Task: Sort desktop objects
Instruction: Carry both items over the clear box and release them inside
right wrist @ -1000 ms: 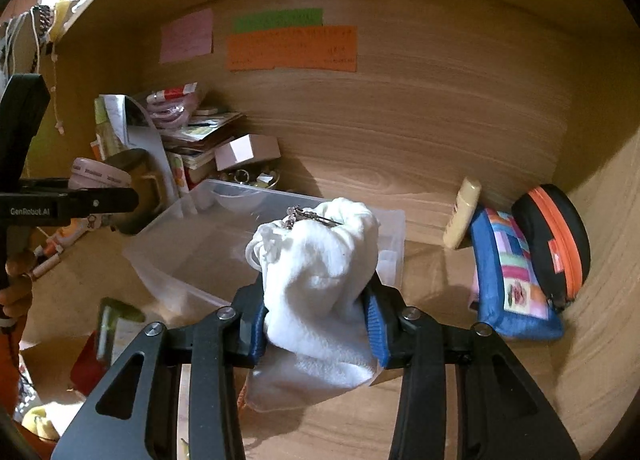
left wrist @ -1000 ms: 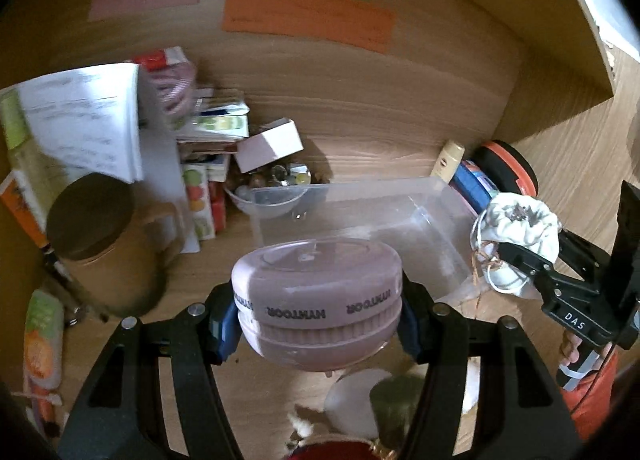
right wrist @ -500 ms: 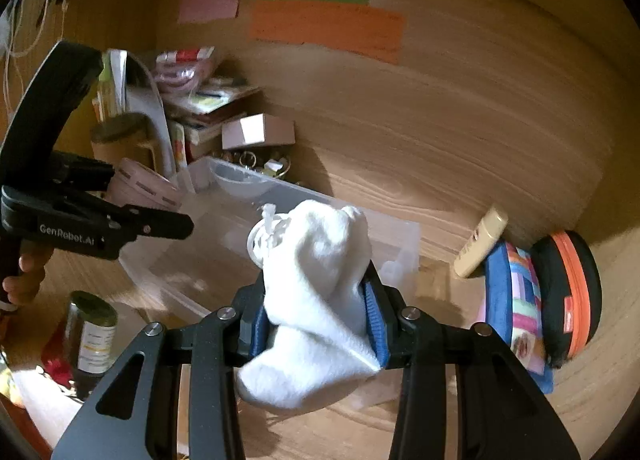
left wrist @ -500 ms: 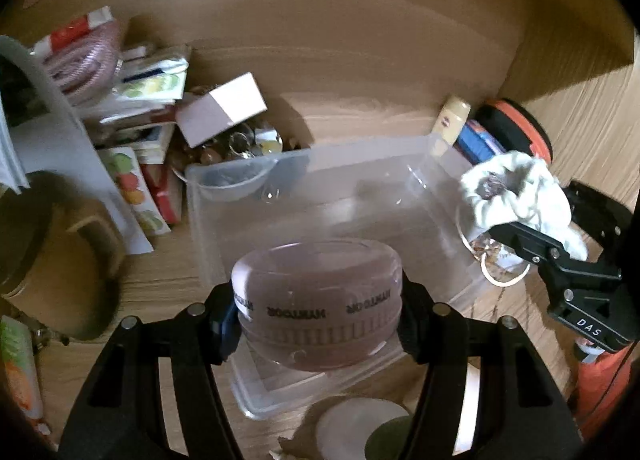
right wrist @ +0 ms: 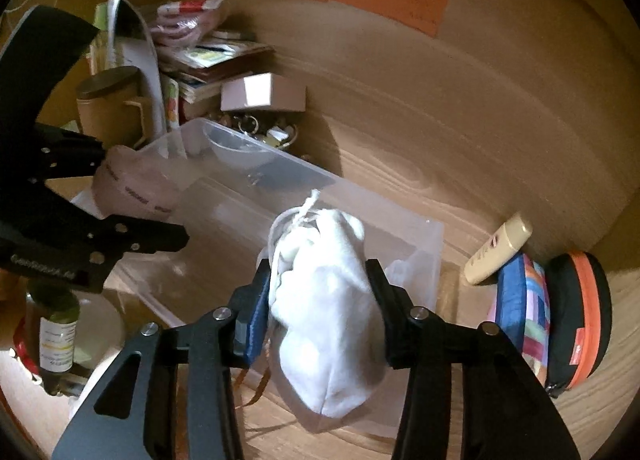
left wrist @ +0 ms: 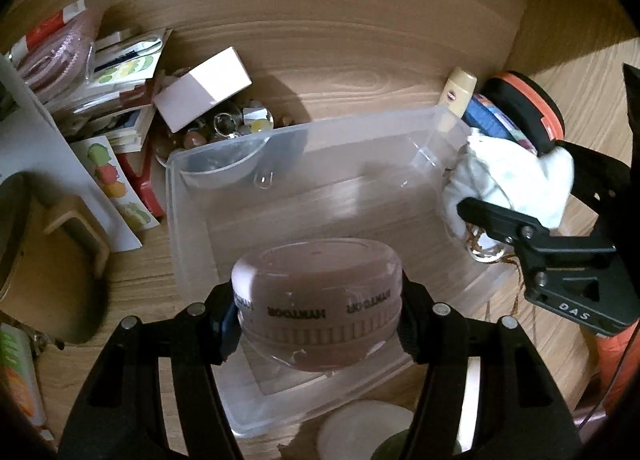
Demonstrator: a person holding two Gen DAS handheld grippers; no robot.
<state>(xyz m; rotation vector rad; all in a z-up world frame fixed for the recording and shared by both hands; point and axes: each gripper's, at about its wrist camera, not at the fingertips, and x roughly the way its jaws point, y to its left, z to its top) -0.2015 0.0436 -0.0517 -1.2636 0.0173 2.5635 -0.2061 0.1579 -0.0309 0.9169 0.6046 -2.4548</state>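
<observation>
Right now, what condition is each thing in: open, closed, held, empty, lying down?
Left gripper: shut on the pink round case.
Pink round case: closed, held above the clear bin.
Right gripper: shut on the white pouch.
White pouch: drawstring pulled closed, held at the bin's edge.
Clear bin: open, no lid, nothing inside.
Tan mug: upright, lid on.
Cream tube: lying down, capped.

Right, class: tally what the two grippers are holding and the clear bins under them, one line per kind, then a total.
Pink round case, in left gripper: 1
White drawstring pouch, in right gripper: 1
Clear plastic bin: 1
Total: 3
</observation>
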